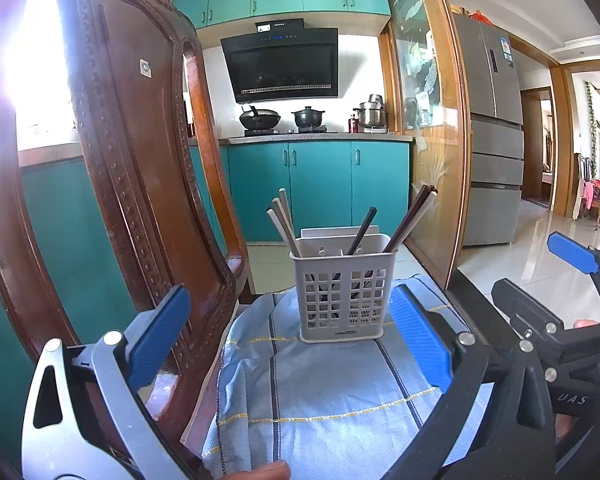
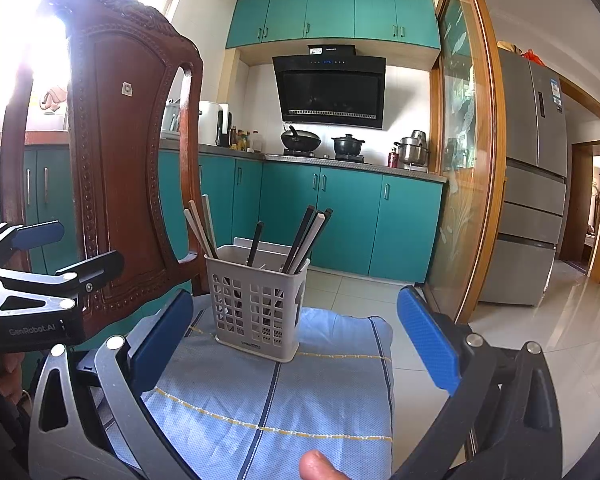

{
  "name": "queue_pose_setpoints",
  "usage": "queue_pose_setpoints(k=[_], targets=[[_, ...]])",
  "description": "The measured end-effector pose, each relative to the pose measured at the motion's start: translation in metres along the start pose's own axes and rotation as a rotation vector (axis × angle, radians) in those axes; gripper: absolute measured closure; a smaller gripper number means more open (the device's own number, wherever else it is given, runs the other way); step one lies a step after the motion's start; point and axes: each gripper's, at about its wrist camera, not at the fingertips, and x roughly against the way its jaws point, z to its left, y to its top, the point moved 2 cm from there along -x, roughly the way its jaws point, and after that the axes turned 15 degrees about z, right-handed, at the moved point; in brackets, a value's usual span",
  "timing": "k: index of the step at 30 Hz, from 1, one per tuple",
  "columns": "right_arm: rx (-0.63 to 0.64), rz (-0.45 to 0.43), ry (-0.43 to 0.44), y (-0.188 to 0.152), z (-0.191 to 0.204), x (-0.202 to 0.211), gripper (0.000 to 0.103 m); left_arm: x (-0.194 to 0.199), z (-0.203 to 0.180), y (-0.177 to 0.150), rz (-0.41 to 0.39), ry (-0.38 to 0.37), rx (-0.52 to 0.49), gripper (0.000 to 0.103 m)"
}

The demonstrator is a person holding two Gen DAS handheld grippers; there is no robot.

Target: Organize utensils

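grey lattice basket (image 1: 342,300), pale-blue striped cloth (image 1: 320,392), dark and cream chopsticks (image 1: 362,230), teal cabinets (image 1: 320,188).

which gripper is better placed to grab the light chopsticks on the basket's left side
Left, probably. The left gripper is open and faces the basket squarely; light chopsticks lean toward its side.

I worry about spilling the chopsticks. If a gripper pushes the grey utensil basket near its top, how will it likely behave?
The utensil basket is tall on a small base and stands on a soft, wrinkled cloth, so it would probably tip rather than slide. Its slotted plastic walls suggest little weight. The chopsticks lean loosely outward and may shift or fall out.
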Motion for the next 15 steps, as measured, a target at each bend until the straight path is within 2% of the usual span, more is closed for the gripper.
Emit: queue_pose_setpoints(k=[15], targets=[[0.003, 0.008, 0.002, -0.0026, -0.0037, -0.0029, 0.003, -0.0026, 0.0016, -0.0002, 0.004, -0.012, 0.0, 0.004]])
